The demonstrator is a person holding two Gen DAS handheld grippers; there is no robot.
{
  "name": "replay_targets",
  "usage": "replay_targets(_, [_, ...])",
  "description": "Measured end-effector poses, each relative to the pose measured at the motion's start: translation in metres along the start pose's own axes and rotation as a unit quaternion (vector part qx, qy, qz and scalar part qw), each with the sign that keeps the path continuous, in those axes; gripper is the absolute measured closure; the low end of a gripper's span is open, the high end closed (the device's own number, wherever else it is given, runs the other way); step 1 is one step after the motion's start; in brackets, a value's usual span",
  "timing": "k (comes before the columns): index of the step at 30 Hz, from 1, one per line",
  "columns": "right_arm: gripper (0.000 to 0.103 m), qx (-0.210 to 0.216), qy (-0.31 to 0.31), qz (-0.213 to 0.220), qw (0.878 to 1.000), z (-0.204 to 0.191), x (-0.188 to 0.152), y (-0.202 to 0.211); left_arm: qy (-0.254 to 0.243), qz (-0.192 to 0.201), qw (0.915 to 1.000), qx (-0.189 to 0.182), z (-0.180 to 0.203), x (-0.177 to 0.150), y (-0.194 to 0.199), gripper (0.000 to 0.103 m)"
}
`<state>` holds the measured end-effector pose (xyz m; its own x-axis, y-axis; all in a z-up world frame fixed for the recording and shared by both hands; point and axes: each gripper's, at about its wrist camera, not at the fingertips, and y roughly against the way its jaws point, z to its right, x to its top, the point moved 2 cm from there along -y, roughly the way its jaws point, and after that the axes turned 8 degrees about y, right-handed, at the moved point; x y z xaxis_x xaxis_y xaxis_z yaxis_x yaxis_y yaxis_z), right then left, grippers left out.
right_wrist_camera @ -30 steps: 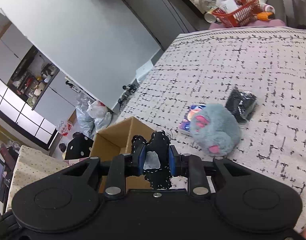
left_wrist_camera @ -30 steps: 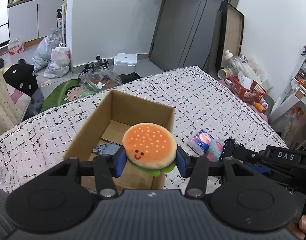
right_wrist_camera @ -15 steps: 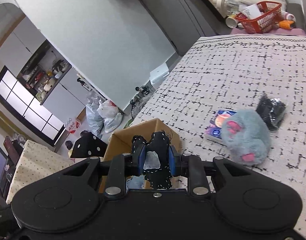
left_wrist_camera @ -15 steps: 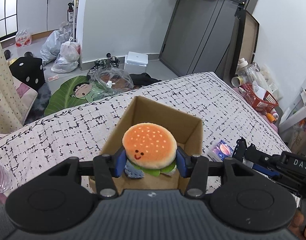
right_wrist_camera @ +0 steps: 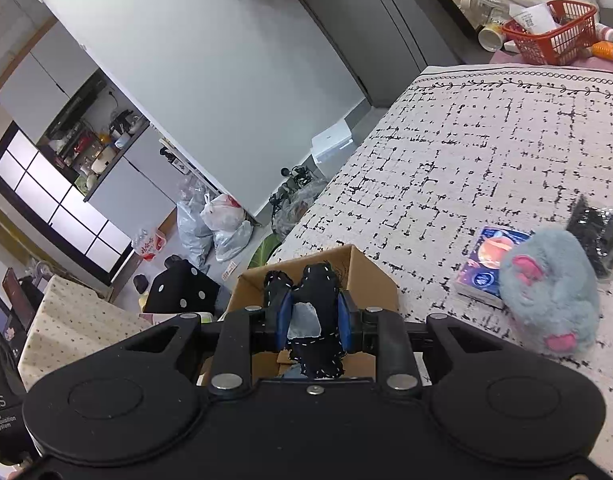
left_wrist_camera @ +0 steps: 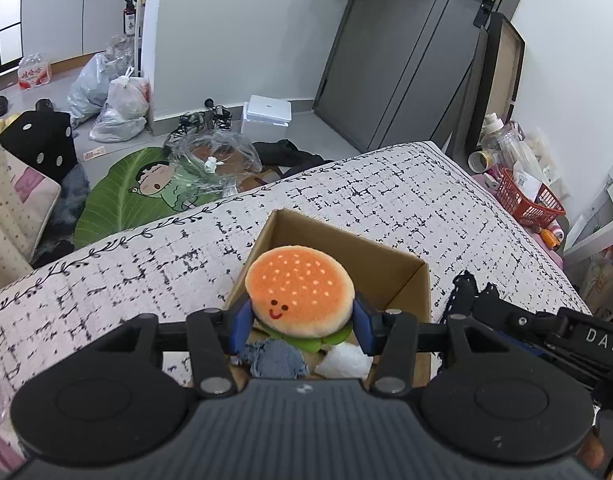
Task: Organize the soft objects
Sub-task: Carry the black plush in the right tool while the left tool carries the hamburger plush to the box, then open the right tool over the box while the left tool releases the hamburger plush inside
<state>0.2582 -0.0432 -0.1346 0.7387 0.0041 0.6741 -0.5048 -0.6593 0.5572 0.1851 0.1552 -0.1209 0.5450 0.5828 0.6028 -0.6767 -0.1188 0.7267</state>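
— What was gripped by the left gripper (left_wrist_camera: 300,326), and where?

— A burger plush (left_wrist_camera: 299,295) was pinched between its blue pads, the jaws closed only as far as the toy's sides. It was held above the near end of the cardboard box (left_wrist_camera: 398,270), over a denim piece (left_wrist_camera: 277,358) and a white item (left_wrist_camera: 344,362) lying inside.

— And the right gripper (right_wrist_camera: 313,326)?

— A black stitched fabric piece (right_wrist_camera: 320,300) was clamped between narrowly set jaws, held over the box's (right_wrist_camera: 362,270) near edge.

— What was seen beyond the box?

— To its right, on the patterned bedspread (right_wrist_camera: 486,140), a grey-blue plush (right_wrist_camera: 550,292) was lying against a small packet (right_wrist_camera: 486,260), a black bundle (right_wrist_camera: 596,236) just behind it.
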Motion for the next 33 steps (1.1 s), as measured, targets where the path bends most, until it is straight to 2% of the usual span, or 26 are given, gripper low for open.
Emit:
replay_targets(9, [0.079, 0.006, -0.007, -0.006, 1.000, -0.004, 0.010, -0.027, -0.003, -0.015, 0.9999, 0.005, 0.001, 0.013, -0.027, 0.051])
replay_targets(12, [0.078, 0.006, -0.012, -0.011, 1.000, -0.003, 0.010, -0.032, -0.001, -0.022, 0.9997, 0.008, 0.000, 0.016, -0.035, 0.047])
replay_targets(15, [0.077, 0.015, -0.025, -0.017, 0.999, 0.001, 0.010, -0.036, 0.009, -0.027, 0.9994, 0.020, -0.001, 0.019, -0.042, 0.039])
replay_targets(18, [0.071, 0.013, -0.027, -0.021, 0.999, 0.002, 0.010, -0.040, 0.016, -0.026, 0.9992, 0.026, -0.002, 0.020, -0.043, 0.035])
replay_targets(20, [0.055, 0.019, -0.035, -0.033, 0.999, 0.004, 0.008, -0.041, 0.014, -0.024, 0.9991, 0.031, -0.001, 0.020, -0.043, 0.034])
replay_targets(22, [0.048, 0.016, -0.039, -0.031, 0.999, 0.004, 0.007, -0.038, 0.010, -0.022, 0.9991, 0.035, 0.001, 0.020, -0.040, 0.034])
replay_targets(25, [0.046, 0.011, -0.036, -0.026, 0.999, 0.003, 0.009, -0.029, 0.004, -0.022, 0.9991, 0.035, 0.002, 0.019, -0.035, 0.033])
replay_targets(29, [0.045, -0.005, -0.055, -0.021, 0.998, 0.007, 0.018, -0.007, -0.004, -0.013, 0.9990, 0.044, 0.007, 0.017, -0.024, 0.025])
replay_targets(33, [0.040, -0.047, -0.036, -0.021, 0.998, 0.011, 0.028, 0.019, -0.014, -0.007, 0.9987, 0.049, 0.015, 0.016, -0.012, 0.024])
